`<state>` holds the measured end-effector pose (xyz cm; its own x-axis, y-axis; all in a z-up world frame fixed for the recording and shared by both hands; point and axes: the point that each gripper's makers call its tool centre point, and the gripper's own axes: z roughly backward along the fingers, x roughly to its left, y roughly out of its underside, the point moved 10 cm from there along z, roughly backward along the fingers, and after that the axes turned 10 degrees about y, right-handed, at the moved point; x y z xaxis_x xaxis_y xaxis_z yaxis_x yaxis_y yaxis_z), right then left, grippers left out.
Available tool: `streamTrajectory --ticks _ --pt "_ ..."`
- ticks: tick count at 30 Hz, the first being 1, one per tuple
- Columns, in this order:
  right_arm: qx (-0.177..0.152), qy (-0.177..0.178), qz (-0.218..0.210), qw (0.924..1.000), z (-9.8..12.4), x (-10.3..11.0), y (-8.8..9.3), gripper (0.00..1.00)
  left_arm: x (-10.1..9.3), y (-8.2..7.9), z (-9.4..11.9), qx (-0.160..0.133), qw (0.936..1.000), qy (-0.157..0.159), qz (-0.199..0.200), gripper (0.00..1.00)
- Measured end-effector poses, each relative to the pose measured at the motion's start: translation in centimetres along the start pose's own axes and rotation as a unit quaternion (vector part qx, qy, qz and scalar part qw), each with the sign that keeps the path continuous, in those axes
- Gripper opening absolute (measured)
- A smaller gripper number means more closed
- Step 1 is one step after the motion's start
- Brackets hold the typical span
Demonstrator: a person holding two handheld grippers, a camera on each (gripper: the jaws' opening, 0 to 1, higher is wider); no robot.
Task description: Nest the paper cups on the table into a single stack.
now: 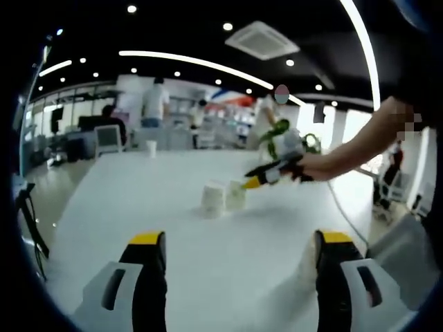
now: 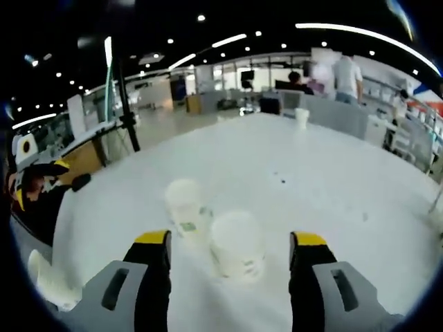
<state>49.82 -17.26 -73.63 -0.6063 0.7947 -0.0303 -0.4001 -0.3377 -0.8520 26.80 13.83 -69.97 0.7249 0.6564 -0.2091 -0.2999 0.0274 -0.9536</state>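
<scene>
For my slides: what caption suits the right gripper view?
Open right gripper nears one of two upside-down cups on the table.

An open-plan office is showing itself here: a dark ceiling with recessed spotlights and a cassette air-conditioning unit (image 1: 261,39), people (image 1: 154,102) standing and sitting at distant desks with monitors (image 2: 247,74), glass partitions, and 1 long white table (image 1: 173,187) stretching through the room.

Your left gripper view faces two upturned white paper cups (image 1: 223,198) from afar; your right gripper view (image 2: 211,238) looms close above them.
</scene>
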Motion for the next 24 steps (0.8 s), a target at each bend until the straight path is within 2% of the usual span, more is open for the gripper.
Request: streamTrajectory --ticks 7,11,17,20,24 --pt "0.012 -0.007 0.017 0.9997 -1.0 -0.2 -0.1 0.56 0.3 -0.4 0.2 -0.003 1.0000 -0.005 0.000 0.87" --pt "0.015 -0.010 0.009 0.9998 -1.5 -0.7 -0.1 0.54 0.5 -0.4 0.2 -0.001 1.0000 -0.005 0.000 0.86" --pt "0.029 -0.018 0.015 0.9993 -2.2 -1.2 0.2 0.42 0.7 -0.6 -0.1 -0.002 1.0000 -0.004 0.003 0.86" --pt "0.030 -0.022 0.031 0.9988 -2.5 -1.4 -0.1 0.36 1.0 -0.7 -0.3 -0.001 1.0000 -0.002 0.003 0.86" --pt "0.030 -0.021 0.030 0.9989 -2.9 -1.7 -0.3 0.35 1.2 -1.0 -0.3 0.000 1.0000 0.000 0.001 0.86"
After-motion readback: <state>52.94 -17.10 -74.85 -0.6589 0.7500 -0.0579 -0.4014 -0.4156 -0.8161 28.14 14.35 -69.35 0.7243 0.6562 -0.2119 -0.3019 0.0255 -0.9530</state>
